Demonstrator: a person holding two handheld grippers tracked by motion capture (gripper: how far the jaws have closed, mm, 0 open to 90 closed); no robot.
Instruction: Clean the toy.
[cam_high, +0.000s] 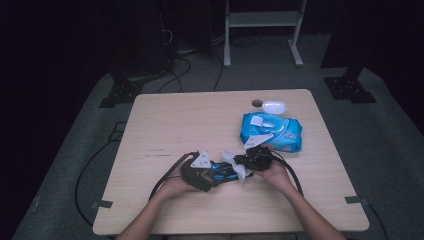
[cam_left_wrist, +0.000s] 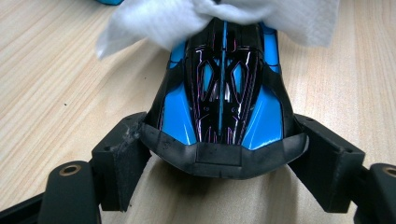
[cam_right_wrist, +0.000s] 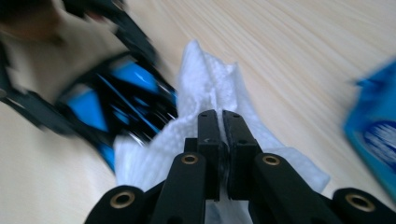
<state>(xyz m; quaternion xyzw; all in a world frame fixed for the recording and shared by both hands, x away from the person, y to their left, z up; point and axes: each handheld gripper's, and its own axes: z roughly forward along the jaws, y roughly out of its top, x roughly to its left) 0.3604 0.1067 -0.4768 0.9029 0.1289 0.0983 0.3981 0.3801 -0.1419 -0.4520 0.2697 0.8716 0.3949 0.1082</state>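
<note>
Left tool (cam_left_wrist: 219, 154): clamped on the blunt end of a black and blue toy car (cam_left_wrist: 224, 88), one jaw pressed to each side of the car's body; the person's left hand (cam_high: 175, 186) grips this tool near the front edge of the bench

Right tool (cam_right_wrist: 219, 135): jaws clenched tight on a fold of white wipe (cam_right_wrist: 210, 88), which bunches up around the black jaw tips; the person's right hand (cam_high: 275, 172) holds it just right of the car

Toy car: low, glossy, with thin purple lines on its black roof; it lies along the bench between the two tools, its far end covered by the wipe

Wipe: crumpled, draped over the far end of the car and touching it; one loose corner spreads onto the wood beside it

Wipes pack (cam_high: 271, 131): blue soft pack lying flat behind the right tool, near it, towards the far right of the bench

White object (cam_high: 274, 106): small and rounded, just beyond the pack by the far edge

Bench (cam_high: 165, 125): pale wood, rectangular, bare on its left half
</note>
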